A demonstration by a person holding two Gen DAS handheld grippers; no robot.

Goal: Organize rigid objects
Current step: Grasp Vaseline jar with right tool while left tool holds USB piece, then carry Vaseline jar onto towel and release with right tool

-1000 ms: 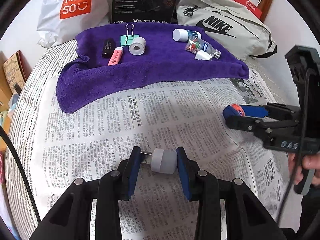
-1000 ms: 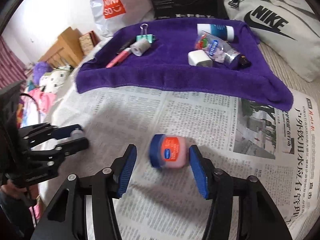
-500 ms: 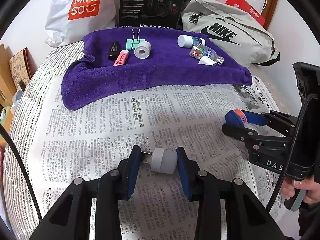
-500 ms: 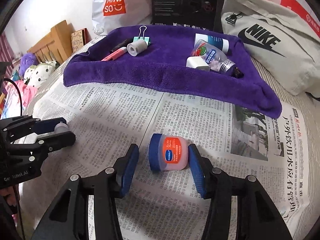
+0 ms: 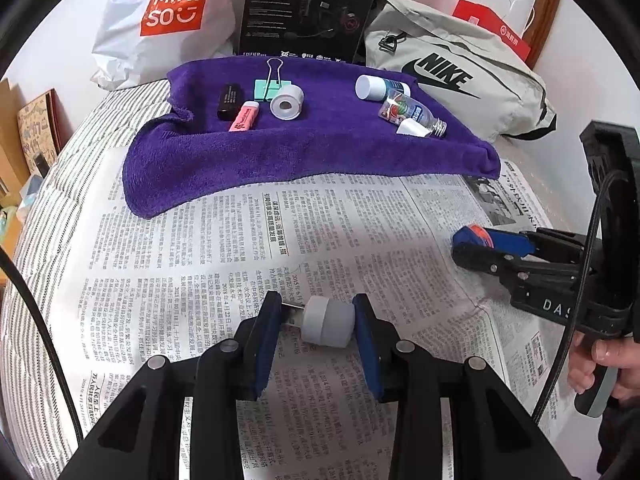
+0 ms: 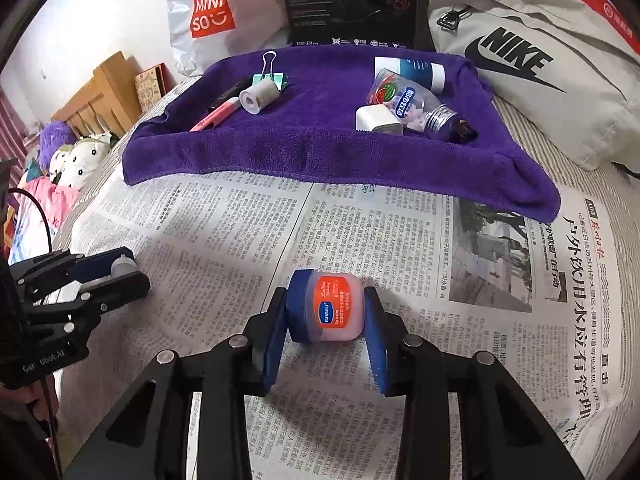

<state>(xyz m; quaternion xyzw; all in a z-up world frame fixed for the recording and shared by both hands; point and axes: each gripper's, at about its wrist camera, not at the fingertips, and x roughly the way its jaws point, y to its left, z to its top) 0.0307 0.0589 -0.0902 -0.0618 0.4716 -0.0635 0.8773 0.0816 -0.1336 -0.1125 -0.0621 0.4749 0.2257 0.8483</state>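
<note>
— Two grips to mind; through the left wrist, the left gripper (image 5: 316, 322) pinches a small white cylinder (image 5: 328, 321) with a thin metal pin at one end, low over the near middle of the newspaper (image 5: 200, 264); how should it travel?

— Level and slow, I'd judge, since the pin end bears on one pad; set it among the purple towel's (image 5: 304, 152) left-hand group by the tape roll (image 5: 285, 102); legible there: "MINISO" on the white bag (image 5: 172, 8), "NIKE" on the grey bag (image 5: 444, 72), "HECATE" and "EDIFIER" on the black box (image 5: 308, 8).

— And through the right wrist?

— The right gripper (image 6: 326, 314) is pinching a blue-lidded jar (image 6: 328, 308) lying sideways, above the newspaper's middle; its label reads "HANBOL", I think; carry it to the towel's right end near the clear bottle (image 6: 404, 104); don't squeeze harder.
</note>
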